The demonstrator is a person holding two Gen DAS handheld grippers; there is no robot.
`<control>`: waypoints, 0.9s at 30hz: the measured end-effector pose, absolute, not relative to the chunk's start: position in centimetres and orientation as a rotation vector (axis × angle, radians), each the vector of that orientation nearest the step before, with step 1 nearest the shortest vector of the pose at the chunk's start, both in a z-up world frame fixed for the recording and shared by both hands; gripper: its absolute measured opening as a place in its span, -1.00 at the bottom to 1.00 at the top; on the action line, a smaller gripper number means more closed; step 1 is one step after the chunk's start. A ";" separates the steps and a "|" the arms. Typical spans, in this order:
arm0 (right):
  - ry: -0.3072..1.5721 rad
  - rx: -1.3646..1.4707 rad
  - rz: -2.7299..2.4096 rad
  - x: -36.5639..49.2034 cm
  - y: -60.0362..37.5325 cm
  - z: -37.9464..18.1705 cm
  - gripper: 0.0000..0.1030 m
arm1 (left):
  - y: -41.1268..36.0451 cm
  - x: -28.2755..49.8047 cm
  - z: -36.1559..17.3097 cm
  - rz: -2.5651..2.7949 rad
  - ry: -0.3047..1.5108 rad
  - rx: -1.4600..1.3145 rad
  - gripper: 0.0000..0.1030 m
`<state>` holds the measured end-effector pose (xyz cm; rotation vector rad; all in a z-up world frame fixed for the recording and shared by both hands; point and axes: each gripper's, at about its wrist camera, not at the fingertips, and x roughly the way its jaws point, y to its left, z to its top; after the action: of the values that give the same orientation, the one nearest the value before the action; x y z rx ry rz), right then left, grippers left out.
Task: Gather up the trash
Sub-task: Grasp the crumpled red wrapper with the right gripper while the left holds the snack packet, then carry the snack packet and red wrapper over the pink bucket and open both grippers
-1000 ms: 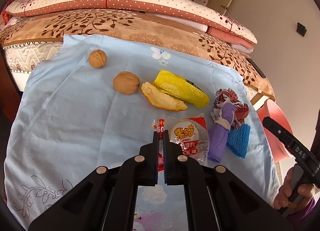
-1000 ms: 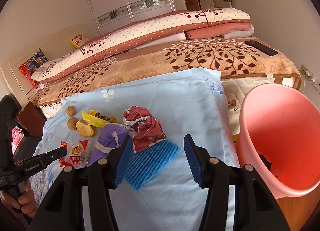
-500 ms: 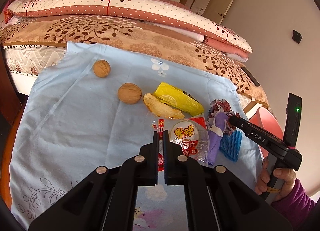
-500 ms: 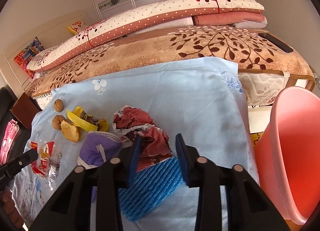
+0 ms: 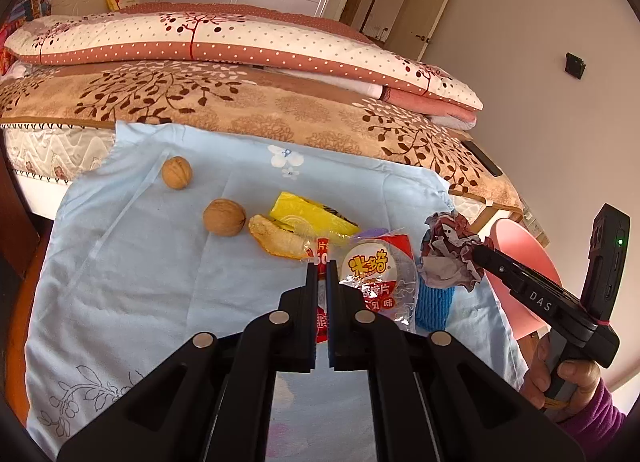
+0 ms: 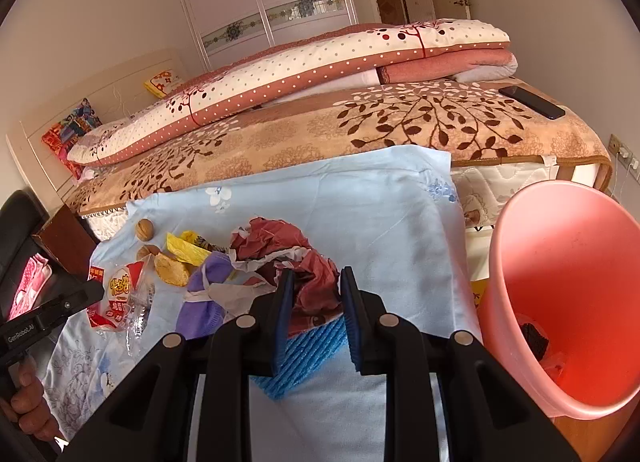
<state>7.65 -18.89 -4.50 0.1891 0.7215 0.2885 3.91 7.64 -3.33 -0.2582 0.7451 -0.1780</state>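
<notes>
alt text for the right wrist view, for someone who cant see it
The right gripper is clamped on a crumpled red paper wad, its jaws having just closed, above a blue ribbed cloth on a light blue sheet spread over a bed. A pink bin stands to the right; walnuts and wrappers lie to the left.

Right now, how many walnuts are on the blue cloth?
2. One walnut sits near the cloth's far left edge; the other walnut lies closer, beside the orange peel. More could hide under the wrappers.

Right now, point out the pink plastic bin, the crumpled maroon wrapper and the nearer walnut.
pink plastic bin (image 6: 532, 262): right wrist view, inner wall.
crumpled maroon wrapper (image 6: 316, 274): right wrist view, middle.
nearer walnut (image 5: 224, 217): left wrist view, shell.
</notes>
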 end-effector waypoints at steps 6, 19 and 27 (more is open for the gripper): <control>0.681 0.224 0.256 5.9 -21.2 -3.1 -0.55 | 5.4 3.7 -1.7 -0.221 0.710 -0.239 -0.94; 0.622 0.321 0.097 2.7 -29.5 -2.2 -0.55 | -2.4 4.4 0.0 -0.335 0.692 -0.164 -0.94; 0.599 0.353 -0.003 1.5 -34.1 -2.7 -0.55 | -8.2 5.1 0.8 -0.414 0.665 -0.102 -0.94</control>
<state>1.45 -34.06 -2.66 0.3526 0.5989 -0.0028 5.10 -8.19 0.82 -0.1018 0.6650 -0.4141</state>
